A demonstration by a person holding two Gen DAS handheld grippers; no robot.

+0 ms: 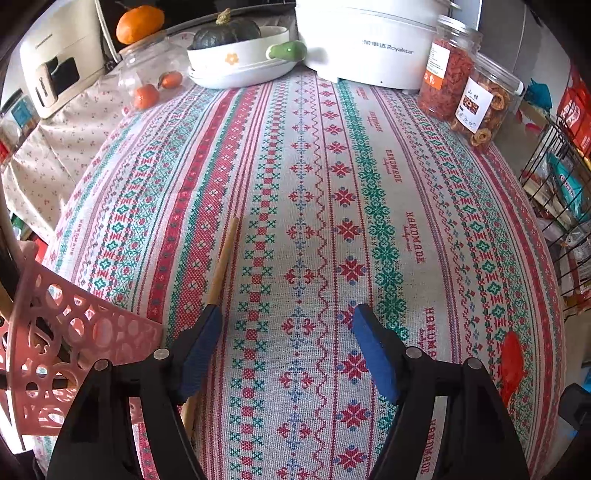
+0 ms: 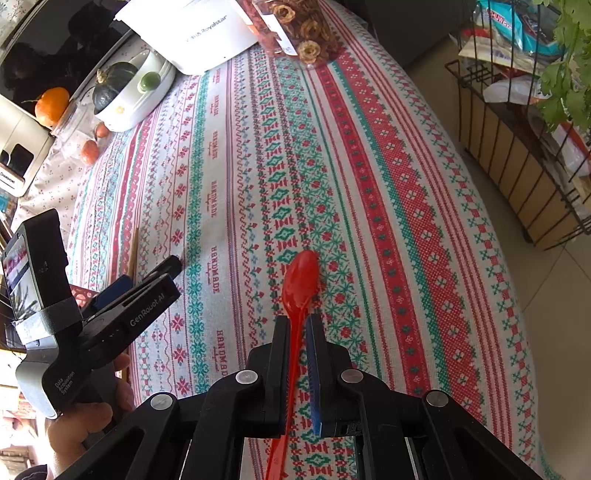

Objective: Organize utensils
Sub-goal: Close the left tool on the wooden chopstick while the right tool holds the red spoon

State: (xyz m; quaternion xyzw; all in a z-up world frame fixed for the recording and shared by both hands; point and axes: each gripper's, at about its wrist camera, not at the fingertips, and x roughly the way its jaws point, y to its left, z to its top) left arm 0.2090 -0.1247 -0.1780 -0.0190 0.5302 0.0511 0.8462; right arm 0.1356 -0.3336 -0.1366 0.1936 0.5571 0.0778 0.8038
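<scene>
Your right gripper (image 2: 297, 319) is clamped on the handle of the red plastic spoon (image 2: 300, 280); the bowl projects past the fingertips over the patterned tablecloth (image 2: 388, 184), and the handle end runs back between the fingers toward the camera. Whether the bowl touches the cloth cannot be told.

Your left gripper (image 1: 286, 317) has its jaws spread wide with nothing between them. A wooden chopstick (image 1: 223, 262) lies on the cloth, passing under the left blue pad (image 1: 201, 350), outside the gap. Just left of that finger stands the pink perforated basket (image 1: 74, 332); its contents are not readable.

At the far end, a white bowl (image 1: 236, 59) holds a dark green squash (image 1: 225, 33). Beside it stands a white Royalstar appliance (image 1: 369, 44), then two clear jars (image 1: 469, 81) packed with dried red and orange pieces. A clear glass jar (image 1: 147, 70) on the left holds small orange fruits. A black wire rack (image 2: 517, 155) beside the table holds packets.
</scene>
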